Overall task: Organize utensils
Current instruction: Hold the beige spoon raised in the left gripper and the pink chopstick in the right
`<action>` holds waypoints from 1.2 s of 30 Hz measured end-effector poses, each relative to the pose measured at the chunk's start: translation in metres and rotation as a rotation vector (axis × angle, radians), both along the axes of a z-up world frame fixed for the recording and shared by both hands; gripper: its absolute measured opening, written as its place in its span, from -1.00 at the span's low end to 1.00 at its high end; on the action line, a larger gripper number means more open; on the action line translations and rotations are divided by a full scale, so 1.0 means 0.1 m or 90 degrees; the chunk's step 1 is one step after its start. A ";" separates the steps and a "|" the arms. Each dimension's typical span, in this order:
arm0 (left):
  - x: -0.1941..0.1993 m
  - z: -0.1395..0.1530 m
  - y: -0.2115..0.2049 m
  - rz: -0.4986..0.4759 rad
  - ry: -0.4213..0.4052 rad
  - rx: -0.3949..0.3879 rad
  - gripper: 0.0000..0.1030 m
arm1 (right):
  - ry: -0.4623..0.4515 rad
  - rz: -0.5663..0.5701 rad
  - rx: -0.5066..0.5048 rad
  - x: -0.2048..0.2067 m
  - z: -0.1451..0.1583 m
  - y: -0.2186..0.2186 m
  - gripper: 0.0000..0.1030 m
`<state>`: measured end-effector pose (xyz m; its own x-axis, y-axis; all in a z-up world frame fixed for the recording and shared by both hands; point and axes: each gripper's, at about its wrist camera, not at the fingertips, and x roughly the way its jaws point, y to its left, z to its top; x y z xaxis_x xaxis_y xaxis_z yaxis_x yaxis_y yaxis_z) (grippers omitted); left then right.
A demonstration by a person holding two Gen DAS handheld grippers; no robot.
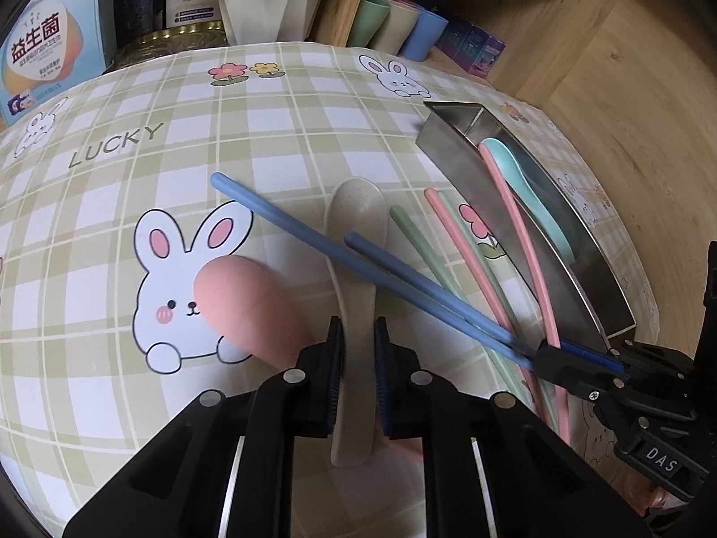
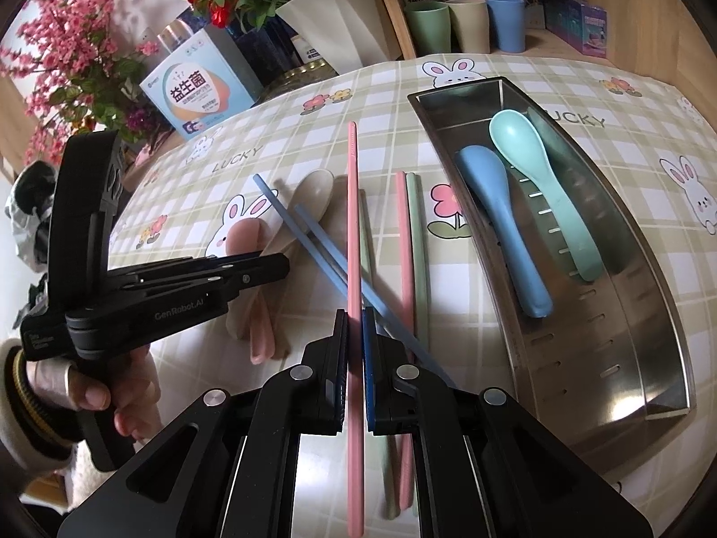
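My left gripper [image 1: 358, 336] is shut on the handle of a beige spoon [image 1: 358, 210], whose bowl rests on the checked cloth. A pink spoon [image 1: 251, 305] lies just to its left. My right gripper [image 2: 356, 336] is shut on a pink chopstick [image 2: 353, 206] and holds it above the table, pointing away. Under it lie two crossed blue chopsticks [image 2: 313, 233], another pink chopstick [image 2: 405, 242] and green chopsticks [image 2: 419, 242]. The steel tray [image 2: 582, 349] on the right holds a blue spoon [image 2: 497, 206] and a teal spoon [image 2: 533, 166].
Green, beige and blue cups [image 2: 466, 22] stand on a wooden shelf behind the table. Boxes [image 2: 201, 89], a white flower pot [image 2: 340, 13] and pink blossoms [image 2: 76, 58] crowd the back left. A hand [image 2: 94, 394] holds the left gripper [image 2: 282, 269] at the table's left.
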<state>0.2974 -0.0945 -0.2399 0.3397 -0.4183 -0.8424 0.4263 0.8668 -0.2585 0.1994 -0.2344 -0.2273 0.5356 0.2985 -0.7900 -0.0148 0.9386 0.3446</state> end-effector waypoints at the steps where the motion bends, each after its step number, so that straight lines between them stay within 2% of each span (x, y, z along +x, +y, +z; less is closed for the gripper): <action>1: -0.01 0.01 0.01 0.003 -0.003 0.005 -0.75 | 0.000 0.000 0.000 0.00 0.00 0.00 -0.89; 7: -0.10 0.09 0.25 0.077 -0.022 0.042 -0.75 | -0.004 0.000 0.002 0.00 0.01 0.01 -0.89; 11: -0.12 0.21 0.41 0.114 -0.064 0.084 -0.75 | -0.004 0.004 0.003 0.00 0.01 0.04 -0.89; 18: -0.11 0.32 0.68 0.160 -0.064 0.078 -0.75 | 0.000 0.002 0.003 -0.01 0.00 0.04 -0.89; 21: -0.14 0.33 0.69 0.151 -0.064 0.106 -0.75 | 0.002 0.000 0.003 -0.02 0.00 0.03 -0.89; 24: -0.18 0.34 0.66 0.134 -0.031 0.071 -0.75 | 0.002 0.003 0.003 -0.01 0.00 0.05 -0.89; 27: -0.26 0.39 0.49 0.092 -0.028 0.034 -0.75 | 0.000 0.007 0.003 -0.01 0.01 0.08 -0.89; 32: -0.34 0.44 0.21 0.035 -0.048 0.029 -0.75 | 0.000 0.007 0.000 -0.04 0.01 0.08 -0.89; 36: -0.33 0.39 0.21 0.048 -0.047 0.051 -0.75 | 0.000 -0.002 0.001 -0.04 0.02 0.04 -0.89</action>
<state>0.2648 -0.0733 -0.2012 0.4297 -0.3215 -0.8438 0.3740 0.9139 -0.1577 0.1949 -0.2299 -0.2254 0.5368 0.2982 -0.7892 -0.0126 0.9382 0.3459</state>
